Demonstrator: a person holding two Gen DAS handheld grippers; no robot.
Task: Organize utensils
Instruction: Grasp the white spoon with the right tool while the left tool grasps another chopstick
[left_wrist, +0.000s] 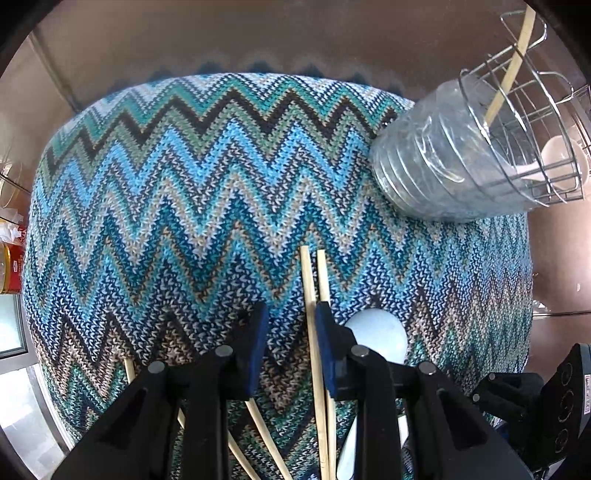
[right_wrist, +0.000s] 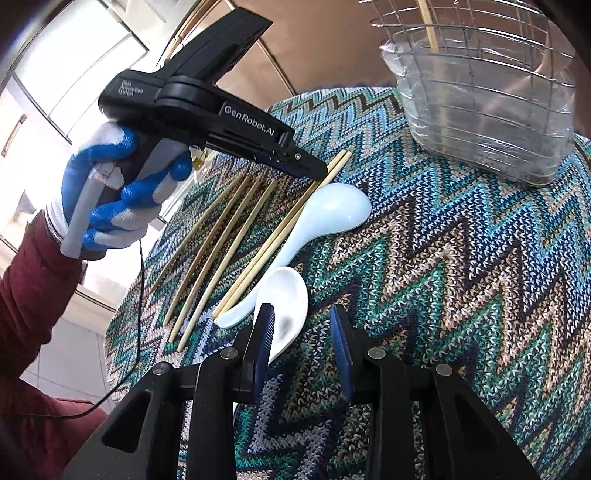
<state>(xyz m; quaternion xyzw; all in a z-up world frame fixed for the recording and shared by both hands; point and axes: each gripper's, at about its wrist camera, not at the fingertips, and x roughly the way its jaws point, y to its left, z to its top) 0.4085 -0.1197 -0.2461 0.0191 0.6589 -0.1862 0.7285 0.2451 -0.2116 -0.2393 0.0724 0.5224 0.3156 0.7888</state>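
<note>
Step in hand, by my read: picking chopsticks off the zigzag-knit blue/teal cloth (left_wrist: 207, 192) for the wire utensil basket w/ clear plastic liner (left_wrist: 491, 155).

L gripper (left_wrist: 290, 325) was low over the pair of pale wooden chopsticks (left_wrist: 314, 288); jaws apart, one stick between the pads, 2nd by the right pad. No grip yet.

R gripper (right_wrist: 301, 332) hung wide, holding nothing, near the smaller white ceramic soup spoon (right_wrist: 288, 299).

Next move calls for: closing on both sticks together, lifting, tipping them upright into basket.

Sticks looked thin, smooth, parallel, touching. Four more loose chopsticks (right_wrist: 218, 243) lay beside them; larger white soup spoon (right_wrist: 325, 218) just right of pair. Basket already held one chopstick and a spoon.
</note>
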